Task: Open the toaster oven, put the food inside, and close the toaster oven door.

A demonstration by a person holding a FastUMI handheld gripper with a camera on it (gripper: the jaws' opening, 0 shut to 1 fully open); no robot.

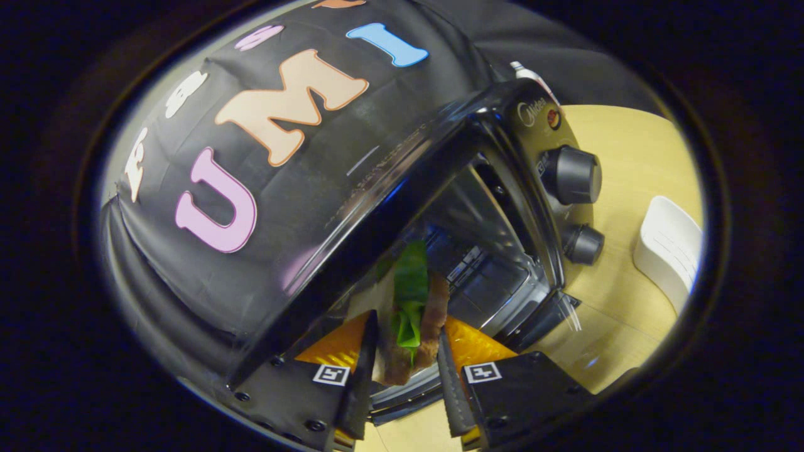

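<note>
Sandwich at the oven mouth
The gripper [405, 358] clamps the sandwich [414, 314]; the toaster oven [502, 188] stands open; placing and closing remain.

Wood table [634, 150]: toaster oven [502, 207], white dish [669, 251]

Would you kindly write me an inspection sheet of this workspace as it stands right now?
Surface: pale wooden table, bare beside the oven.
Job's things: black toaster oven with its door open and two dark round knobs; sandwich with green lettuce held at the oven's mouth, just ahead of the cavity.
Clutter: white ribbed plastic container on the table beyond the knobs.
Grippers: gripper shut on the sandwich, one finger on each side.
Cables: nothing seen.
Surroundings: black cloth booth wall behind the oven.
</note>
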